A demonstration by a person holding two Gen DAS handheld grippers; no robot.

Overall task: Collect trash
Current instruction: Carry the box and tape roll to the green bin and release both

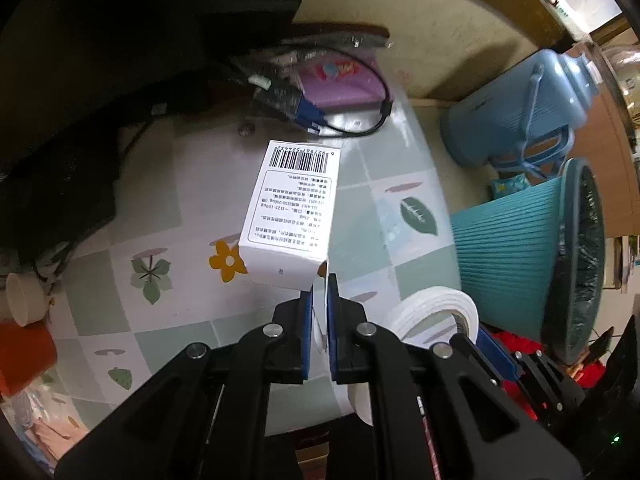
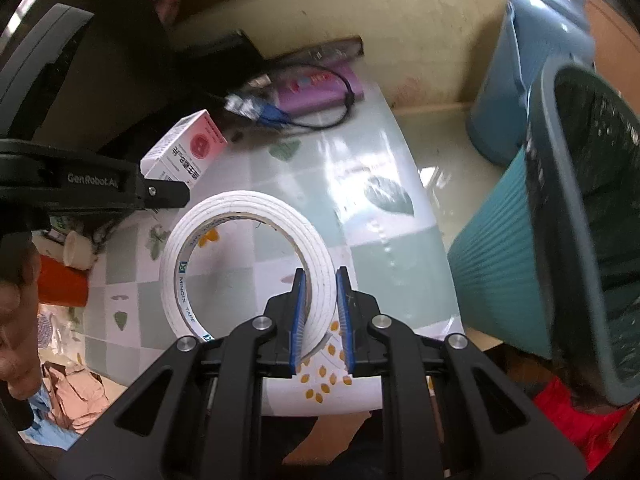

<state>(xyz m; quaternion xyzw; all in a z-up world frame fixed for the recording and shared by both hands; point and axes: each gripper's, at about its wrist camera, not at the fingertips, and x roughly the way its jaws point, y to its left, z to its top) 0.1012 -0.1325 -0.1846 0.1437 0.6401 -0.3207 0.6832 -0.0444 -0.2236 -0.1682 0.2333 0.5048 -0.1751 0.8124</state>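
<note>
My left gripper [image 1: 320, 280] is shut on the end flap of a white medicine box [image 1: 294, 212] with a barcode, held above the patterned table. The same box [image 2: 186, 152], pink-topped, shows in the right wrist view with the left gripper [image 2: 160, 194] on it. My right gripper [image 2: 322, 276] is shut on a white roll of tape [image 2: 248, 216], gripping its right side and holding it upright over the table. The roll also shows in the left wrist view [image 1: 436, 312]. A teal ribbed trash bin [image 2: 516, 264] with a dark liner stands to the right, off the table edge; it also shows in the left wrist view [image 1: 516, 256].
A table [image 2: 360, 208] with a floral checked cover. At its back lie a purple case [image 1: 344, 84] and a black cable with a blue plug [image 1: 310, 114]. A blue jug [image 1: 520, 108] stands behind the bin. An orange cup [image 2: 60, 284] and a small white cup [image 2: 78, 250] sit at left.
</note>
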